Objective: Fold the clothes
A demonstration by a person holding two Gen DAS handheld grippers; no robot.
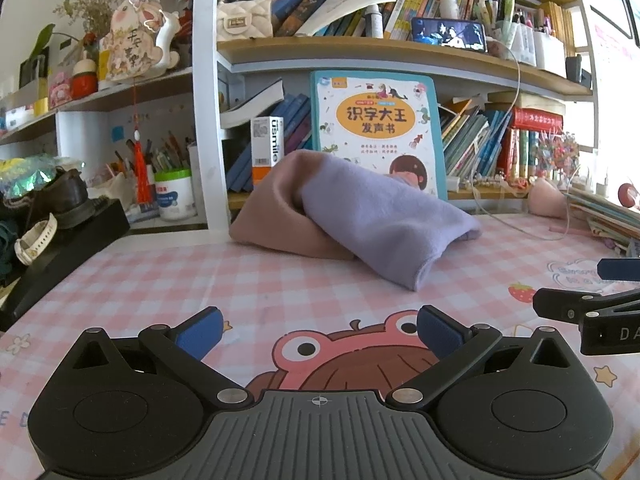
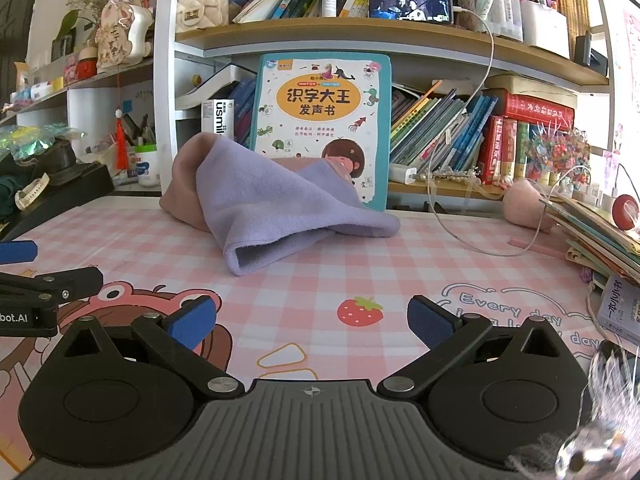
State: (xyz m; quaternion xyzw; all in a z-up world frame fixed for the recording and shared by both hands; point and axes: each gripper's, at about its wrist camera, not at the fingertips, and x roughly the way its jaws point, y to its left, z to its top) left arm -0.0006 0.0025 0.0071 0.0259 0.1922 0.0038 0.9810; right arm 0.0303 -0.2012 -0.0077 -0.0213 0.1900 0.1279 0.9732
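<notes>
My left gripper (image 1: 319, 334) and right gripper (image 2: 312, 322) (both spread wide, empty) face the unfolded purple cloth (image 2: 280, 204); next, grasping its edge.

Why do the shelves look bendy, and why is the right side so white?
In both wrist views the fisheye lens curves the shelves and darkens the corners. In both wrist views, bright light washes out the right edge. In the right wrist view a blurry shiny thing sits too close to focus. The purple cloth looks sharp in both.
</notes>
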